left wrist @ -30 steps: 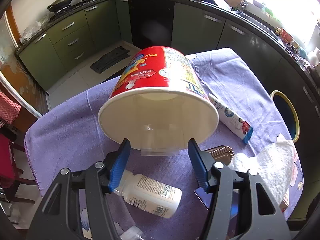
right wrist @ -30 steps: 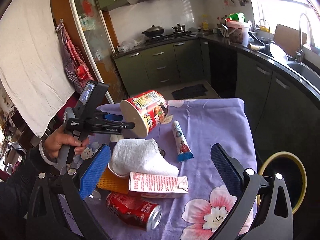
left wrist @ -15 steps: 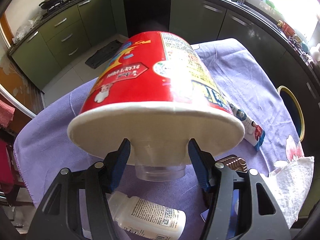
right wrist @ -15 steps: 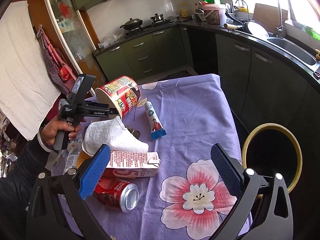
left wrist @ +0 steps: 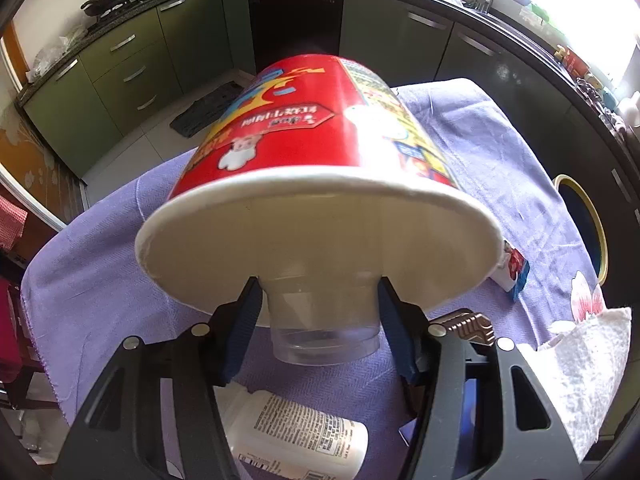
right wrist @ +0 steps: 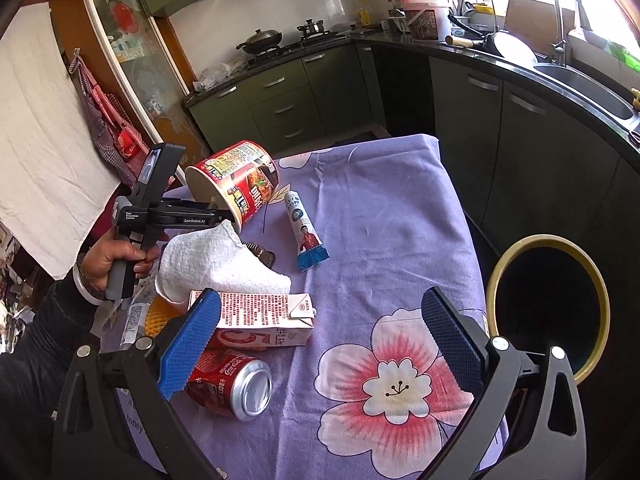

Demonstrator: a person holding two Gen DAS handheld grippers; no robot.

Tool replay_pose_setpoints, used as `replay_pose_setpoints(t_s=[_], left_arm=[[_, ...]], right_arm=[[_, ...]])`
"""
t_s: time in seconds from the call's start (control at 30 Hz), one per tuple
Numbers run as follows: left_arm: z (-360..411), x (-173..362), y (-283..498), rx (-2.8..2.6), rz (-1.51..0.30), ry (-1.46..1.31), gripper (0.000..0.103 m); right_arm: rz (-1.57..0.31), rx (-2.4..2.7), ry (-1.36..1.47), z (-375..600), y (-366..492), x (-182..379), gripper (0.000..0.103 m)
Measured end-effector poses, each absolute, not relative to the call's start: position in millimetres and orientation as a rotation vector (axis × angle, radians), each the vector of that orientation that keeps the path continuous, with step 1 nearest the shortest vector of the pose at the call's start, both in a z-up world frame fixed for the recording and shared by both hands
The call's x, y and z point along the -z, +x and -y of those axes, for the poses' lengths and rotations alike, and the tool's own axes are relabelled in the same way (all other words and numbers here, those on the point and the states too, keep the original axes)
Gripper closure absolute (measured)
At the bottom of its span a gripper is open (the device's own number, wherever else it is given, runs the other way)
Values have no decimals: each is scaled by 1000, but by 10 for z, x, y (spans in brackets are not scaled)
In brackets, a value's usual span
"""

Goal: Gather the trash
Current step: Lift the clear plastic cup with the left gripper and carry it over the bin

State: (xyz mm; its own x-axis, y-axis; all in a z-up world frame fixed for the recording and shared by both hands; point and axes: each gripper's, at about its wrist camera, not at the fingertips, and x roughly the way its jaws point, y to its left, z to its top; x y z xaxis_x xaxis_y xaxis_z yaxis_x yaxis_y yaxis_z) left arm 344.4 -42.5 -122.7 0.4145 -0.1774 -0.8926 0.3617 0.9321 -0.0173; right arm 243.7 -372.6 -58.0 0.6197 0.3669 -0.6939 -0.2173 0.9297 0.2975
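— Since a second back, what had moved on your side?

— Both hands had dropped a little toward the table, and the red noodle cup had swung in to fill most of my left view. My left gripper was clamped on a clear plastic cup, both blue pads against its sides, and that clear cup sat nested in the mouth of the noodle cup, which lay tilted with its rim toward me.

— And the right one?

— My right gripper hung with its jaws spread wide and nothing between them, above the purple flowered tablecloth. Just beyond its left finger lay a milk carton and a red soda can, both on their sides. Farther out were a white cloth and a toothpaste tube. Past the table's right edge stood the yellow-rimmed bin, open.
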Motion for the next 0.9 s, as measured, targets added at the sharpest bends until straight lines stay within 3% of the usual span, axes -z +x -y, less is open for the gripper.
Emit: replay_pose_setpoints(t_s=[0.67, 0.9], left_arm=[[127, 461, 2617, 303, -972, 175, 47], [622, 34, 2096, 419, -883, 226, 47]], right_arm=[[-787, -365, 193, 3777, 2049, 497, 4], [-770, -269, 176, 4141, 1784, 493, 4]])
